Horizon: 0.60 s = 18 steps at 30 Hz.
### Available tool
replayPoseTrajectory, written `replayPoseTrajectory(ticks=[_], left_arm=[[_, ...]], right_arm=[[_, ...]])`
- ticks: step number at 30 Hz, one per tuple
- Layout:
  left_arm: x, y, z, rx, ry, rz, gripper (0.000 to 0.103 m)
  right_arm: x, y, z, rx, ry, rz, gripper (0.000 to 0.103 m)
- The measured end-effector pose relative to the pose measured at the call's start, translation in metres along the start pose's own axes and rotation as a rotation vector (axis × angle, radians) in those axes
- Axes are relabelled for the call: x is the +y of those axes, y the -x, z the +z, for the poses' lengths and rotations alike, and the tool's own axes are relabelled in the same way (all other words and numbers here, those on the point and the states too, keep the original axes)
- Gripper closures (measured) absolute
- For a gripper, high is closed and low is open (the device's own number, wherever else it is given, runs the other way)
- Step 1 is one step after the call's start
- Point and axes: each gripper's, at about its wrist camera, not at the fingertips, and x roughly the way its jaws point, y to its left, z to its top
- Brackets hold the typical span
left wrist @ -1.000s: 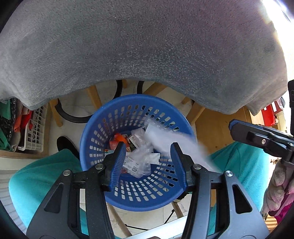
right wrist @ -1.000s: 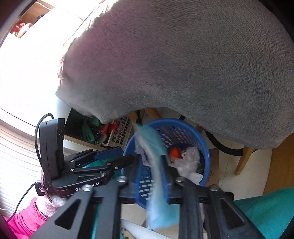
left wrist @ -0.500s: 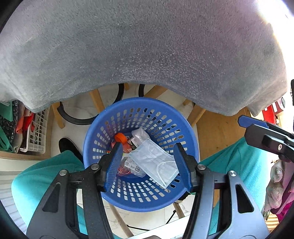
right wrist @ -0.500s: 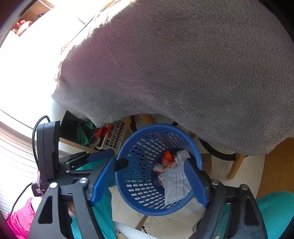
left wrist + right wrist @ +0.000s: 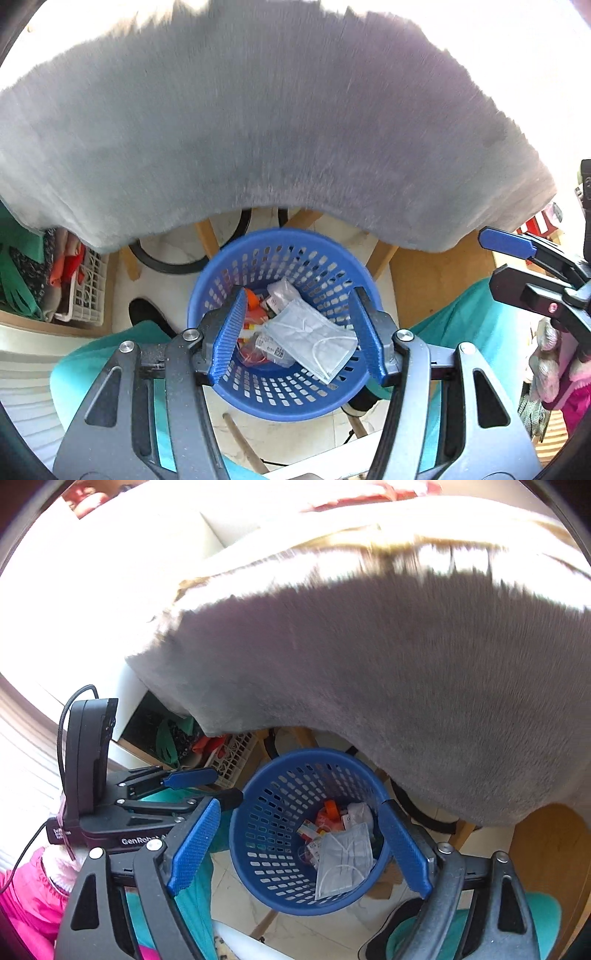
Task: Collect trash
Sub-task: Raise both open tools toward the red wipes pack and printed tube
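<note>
Dropped from the right gripper (image 5: 301,847), whose empty jaws are opening, the face mask (image 5: 313,340) now lies in the blue basket (image 5: 221,275); left gripper (image 5: 299,338) gapes empty above.

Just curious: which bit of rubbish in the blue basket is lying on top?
The pale face mask, spread flat with its ear loops showing, covers the orange scrap and wrappers in the blue basket.

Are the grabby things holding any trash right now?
No, neither one. The left gripper is open and empty. The right gripper is opening with nothing between its fingers. The face mask lies in the blue basket.
</note>
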Motion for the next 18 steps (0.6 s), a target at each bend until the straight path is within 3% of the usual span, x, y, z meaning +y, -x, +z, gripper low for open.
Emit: replayPoseTrajectory(ticks=[3,5,18], left_arm=[[-0.002,0.022,0.009,-0.052,-0.006,-0.006,0.044],[-0.005,0.037,0.015,-0.087,-0.017,-0.009,0.044],[-0.030,0.101,0.088,-0.264,-0.089,-0.034,0.044]], right_arm=[[0.004,0.015,0.006,-0.028,0.036,0.006,0.012],[0.007,0.025,0.011,-0.056,0.055,0.005,0.000],[0.006,0.102,0.071,-0.234,0.116,0.018,0.000]])
